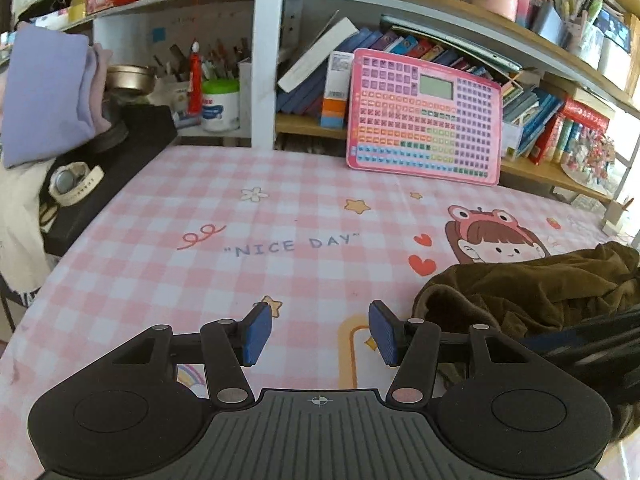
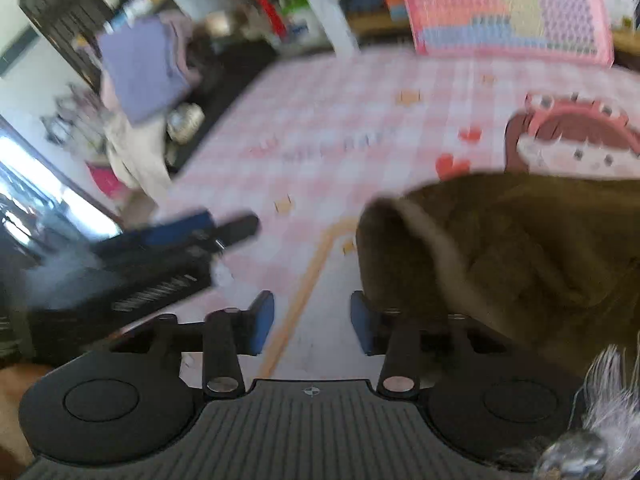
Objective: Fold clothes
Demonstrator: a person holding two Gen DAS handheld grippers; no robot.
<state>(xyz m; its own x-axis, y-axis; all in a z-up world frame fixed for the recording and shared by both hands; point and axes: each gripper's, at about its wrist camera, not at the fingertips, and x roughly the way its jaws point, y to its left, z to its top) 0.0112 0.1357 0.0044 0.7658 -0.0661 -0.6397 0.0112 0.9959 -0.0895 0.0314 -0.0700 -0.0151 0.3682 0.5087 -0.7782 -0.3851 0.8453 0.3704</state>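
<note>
A crumpled olive-brown garment [image 1: 532, 292] lies bunched on the pink checked tablecloth [image 1: 224, 248], just to the right of my left gripper [image 1: 320, 334]. That gripper is open, blue pads apart, with only cloth pattern between them. In the blurred right wrist view the same garment [image 2: 520, 248] fills the right side and reaches over the right finger. My right gripper [image 2: 312, 326] is open with nothing between its pads. The left gripper [image 2: 188, 228] shows there as a dark shape at the left.
A pink toy keyboard tablet [image 1: 424, 116] leans against the bookshelf [image 1: 440, 20] at the back. Folded lilac clothes [image 1: 44, 92] and a wristwatch [image 1: 70, 182] sit on a black stand [image 1: 132, 140] at the left. A pen jar [image 1: 220, 104] stands behind.
</note>
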